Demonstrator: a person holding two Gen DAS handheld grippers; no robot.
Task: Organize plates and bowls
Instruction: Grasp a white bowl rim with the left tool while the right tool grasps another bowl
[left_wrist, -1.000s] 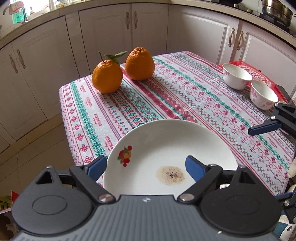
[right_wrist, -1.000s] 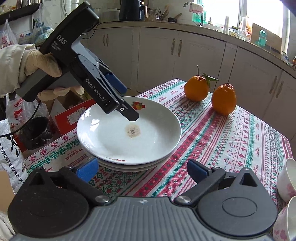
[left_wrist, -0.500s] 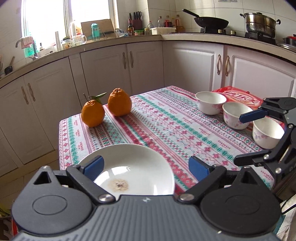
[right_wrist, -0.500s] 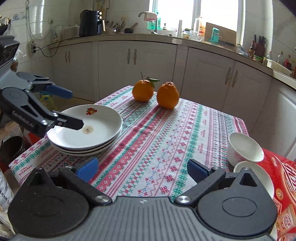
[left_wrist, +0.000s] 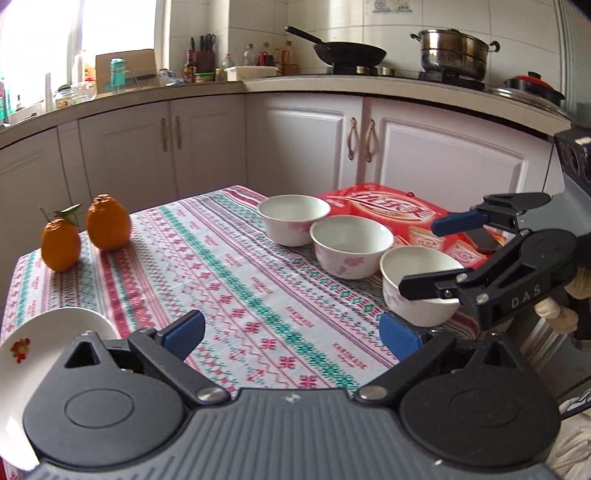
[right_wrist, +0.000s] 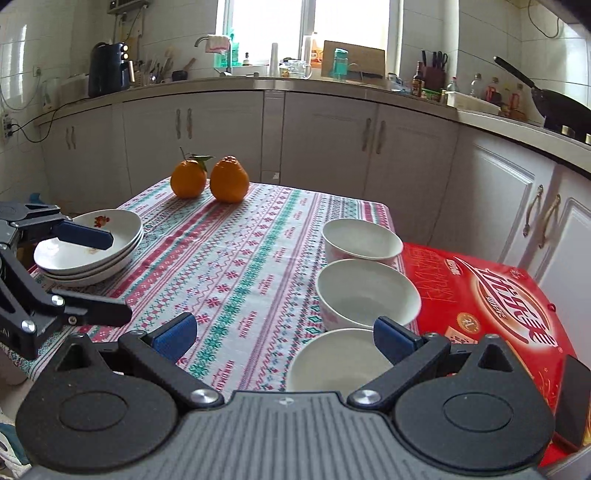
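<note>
A stack of white plates (right_wrist: 92, 247) with a fruit print sits at the table's left edge; its rim shows in the left wrist view (left_wrist: 48, 332). Three white bowls with pink flowers stand in a row on the right: far (right_wrist: 362, 240), middle (right_wrist: 365, 291) and near (right_wrist: 336, 362). They also show in the left wrist view as far (left_wrist: 293, 218), middle (left_wrist: 351, 243) and near (left_wrist: 417, 277). My left gripper (left_wrist: 291, 332) is open and empty over the cloth. My right gripper (right_wrist: 284, 336) is open and empty, its right finger over the near bowl's rim.
Two oranges (right_wrist: 208, 181) sit at the table's far end. A red box (right_wrist: 491, 302) lies under the right side by the bowls. The table (right_wrist: 240, 258) has a patterned cloth. Kitchen cabinets and counters ring the table.
Both grippers have swung right, away from the plate stack and toward the bowls. The left gripper has left the plate. The right gripper now hangs over the nearest bowl.
</note>
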